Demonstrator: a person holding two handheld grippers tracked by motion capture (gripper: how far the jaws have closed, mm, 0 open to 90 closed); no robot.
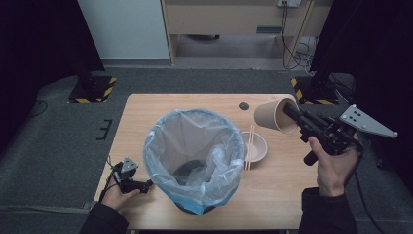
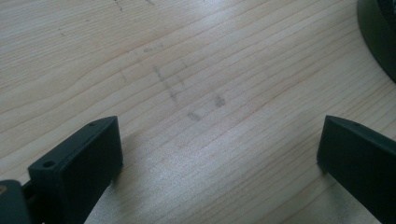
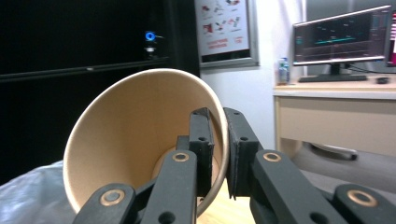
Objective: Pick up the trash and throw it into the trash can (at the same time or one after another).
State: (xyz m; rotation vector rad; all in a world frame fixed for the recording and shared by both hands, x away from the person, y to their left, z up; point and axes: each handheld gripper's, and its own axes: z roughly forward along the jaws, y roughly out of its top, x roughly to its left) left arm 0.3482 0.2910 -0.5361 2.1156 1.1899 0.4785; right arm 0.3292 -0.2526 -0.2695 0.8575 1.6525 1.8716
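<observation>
Up at the far right of the lined bin (image 1: 195, 158), the right gripper (image 1: 292, 115) is clenched on a brown paper cup (image 1: 273, 115). In the right gripper view its two black jaws pinch the cup's rim (image 3: 223, 140), one jaw inside the cup (image 3: 140, 140) and one outside, with the wall between them. The cup lies tipped on its side in the air, mouth toward the gripper and base pointing toward the bin, raised above the wooden table (image 1: 146, 112).

The left gripper (image 1: 146, 185) is released: in the left gripper view its jaws stand wide apart over bare wood (image 2: 196, 93), holding nothing. It rests low at the near left of the bin, just beside the bin's base, whose dark curved edge (image 2: 378, 42) shows at the upper right corner of that view.

The bin stands in the middle of the table, lined with a pale blue plastic bag (image 1: 160, 141) folded over its rim; something dark lies at its bottom, too dim to identify. To the right of the bin, touching or nearly touching the bag, sits a small white bowl (image 1: 255, 146), with a pair of wooden chopsticks (image 1: 251, 144) lying across its left side. Beyond the bin toward the far edge is a small dark round mark or cap (image 1: 244, 106) on the table; which it is cannot be told.

The bowl's left edge is partly hidden behind the bulging bag.
</observation>
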